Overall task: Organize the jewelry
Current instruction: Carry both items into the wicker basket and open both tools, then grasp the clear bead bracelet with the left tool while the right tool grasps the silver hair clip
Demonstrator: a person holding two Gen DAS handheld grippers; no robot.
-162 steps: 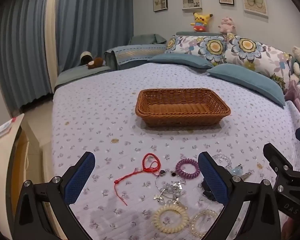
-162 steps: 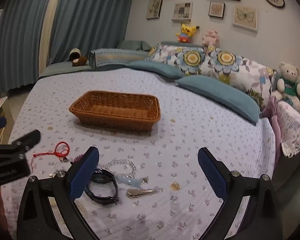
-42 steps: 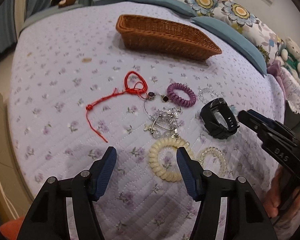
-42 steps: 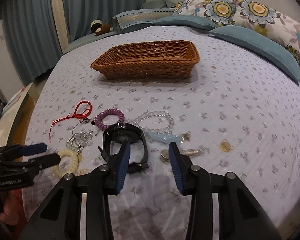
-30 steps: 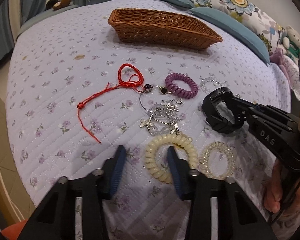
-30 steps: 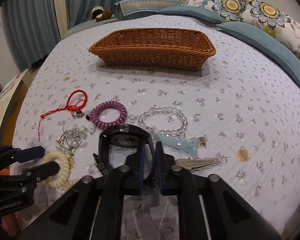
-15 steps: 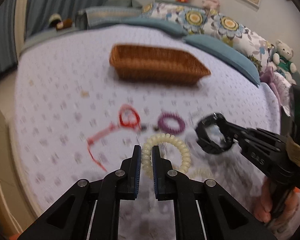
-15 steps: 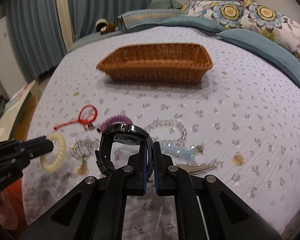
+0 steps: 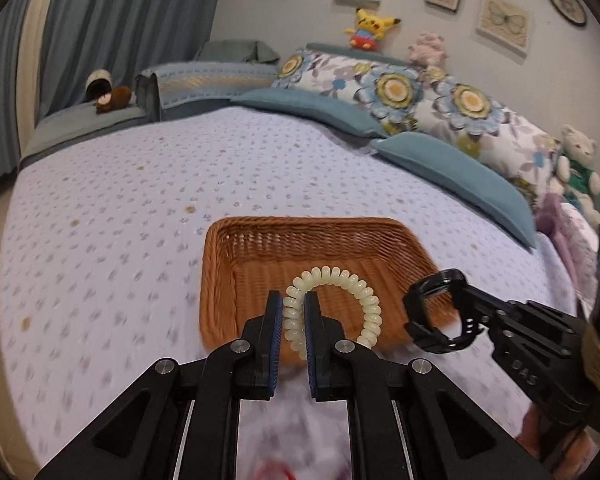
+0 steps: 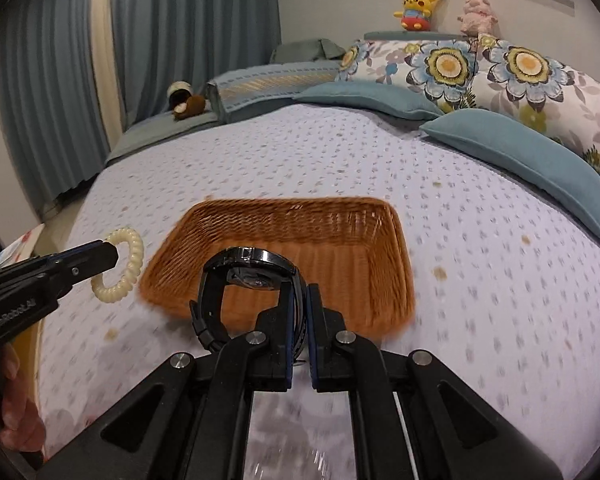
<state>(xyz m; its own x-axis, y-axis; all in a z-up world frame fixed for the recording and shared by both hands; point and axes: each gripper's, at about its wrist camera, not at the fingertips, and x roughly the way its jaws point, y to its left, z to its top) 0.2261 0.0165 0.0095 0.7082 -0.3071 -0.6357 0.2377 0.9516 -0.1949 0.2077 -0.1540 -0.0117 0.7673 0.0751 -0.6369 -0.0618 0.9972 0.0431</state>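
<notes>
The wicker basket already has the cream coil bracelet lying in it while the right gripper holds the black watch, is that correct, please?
Not quite: the cream coil bracelet is not lying in the wicker basket; the left gripper holds it, as the left wrist view shows. The right gripper does hold the black watch.

Both claws lifted coil band (image 9: 360, 296) & watch (image 10: 252, 276) to basket (image 9: 228, 264).

Bedroom, bed filling most of view.
Lilac quilted bedspread (image 9: 112, 208) with small flower print; teal pillows (image 10: 520, 156) and big floral cushions (image 9: 404, 88) at headboard. Blue-grey curtains (image 10: 188, 32) left. Grey wall with framed pictures (image 9: 504, 20); plush toys (image 10: 416, 2) on headboard ledge, teddy bear (image 9: 580, 168) far right.
</notes>
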